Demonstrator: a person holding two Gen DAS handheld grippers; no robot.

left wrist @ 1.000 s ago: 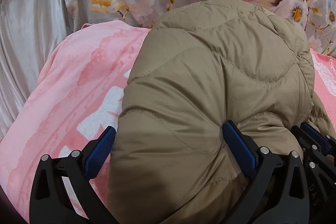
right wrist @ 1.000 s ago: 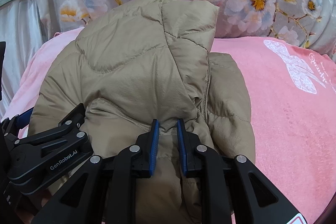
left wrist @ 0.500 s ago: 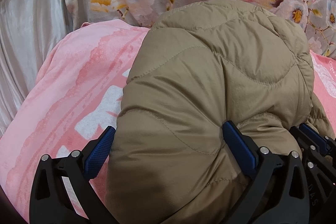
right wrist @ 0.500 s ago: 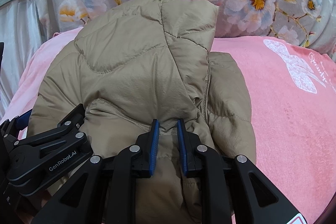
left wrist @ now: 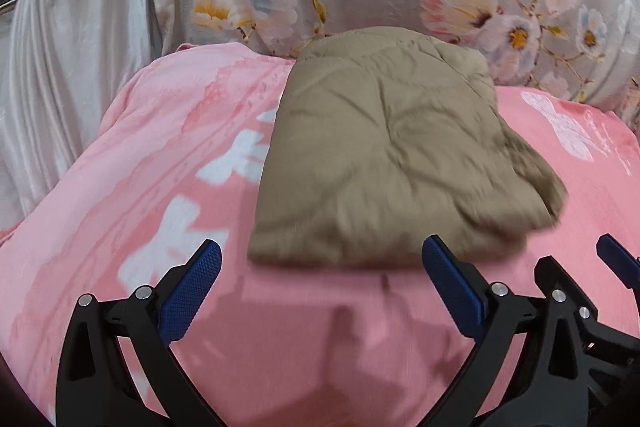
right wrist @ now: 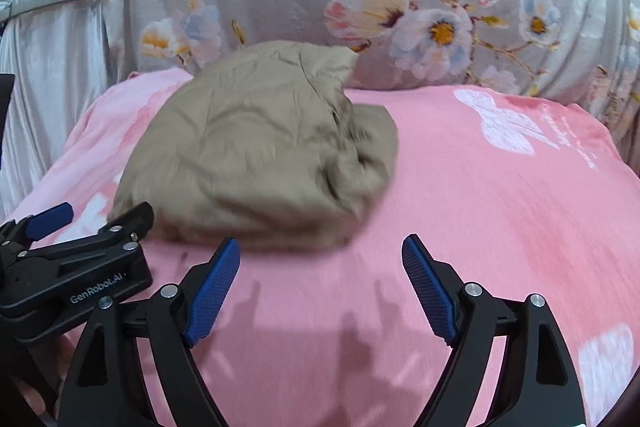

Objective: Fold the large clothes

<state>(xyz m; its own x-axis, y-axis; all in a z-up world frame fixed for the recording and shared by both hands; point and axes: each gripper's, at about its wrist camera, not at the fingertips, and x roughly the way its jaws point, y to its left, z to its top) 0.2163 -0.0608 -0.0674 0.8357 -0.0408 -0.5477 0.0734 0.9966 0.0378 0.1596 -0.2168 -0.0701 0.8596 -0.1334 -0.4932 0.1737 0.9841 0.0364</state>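
Now our left tongs (left wrist: 320,291) gape empty beside the folded tan jacket (left wrist: 392,155) lying on the pink blanket (left wrist: 160,155), and our right tongs (right wrist: 320,283) gape empty too. Unheld, its puffy layers may spring apart, we reckon.

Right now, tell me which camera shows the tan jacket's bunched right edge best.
The right wrist view: the folded tan jacket turns its crumpled right edge toward the lens, nearly centred. The left wrist view shows the jacket's flat quilted top, with that edge squeezed toward the frame's right side.
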